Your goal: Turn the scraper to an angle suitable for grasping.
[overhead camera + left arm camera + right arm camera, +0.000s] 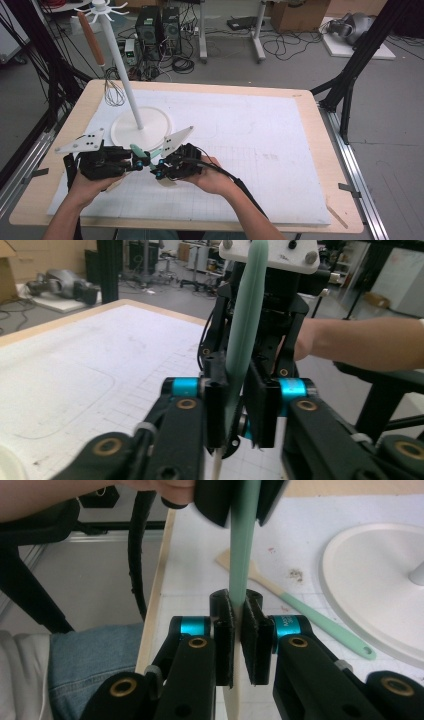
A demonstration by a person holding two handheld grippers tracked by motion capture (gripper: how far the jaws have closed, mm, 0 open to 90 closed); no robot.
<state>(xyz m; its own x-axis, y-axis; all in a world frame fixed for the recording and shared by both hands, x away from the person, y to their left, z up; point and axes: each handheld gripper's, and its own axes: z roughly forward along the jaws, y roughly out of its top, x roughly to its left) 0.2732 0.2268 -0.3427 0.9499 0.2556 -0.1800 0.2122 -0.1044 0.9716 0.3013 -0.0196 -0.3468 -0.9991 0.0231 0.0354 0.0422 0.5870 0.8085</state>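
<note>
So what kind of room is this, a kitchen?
More likely a lab or workshop: computer towers and loose cables on the floor, and a table ringed by black frame struts.

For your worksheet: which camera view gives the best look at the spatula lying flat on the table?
The right gripper view: the lying spatula shows with its pale blade and green handle beside the white stand base. In the high view it is hidden under the hands; the left gripper view looks elsewhere.

A mint-green utensil handle (243, 540) with a pale wooden end, held above the table's near edge between both grippers.
</note>
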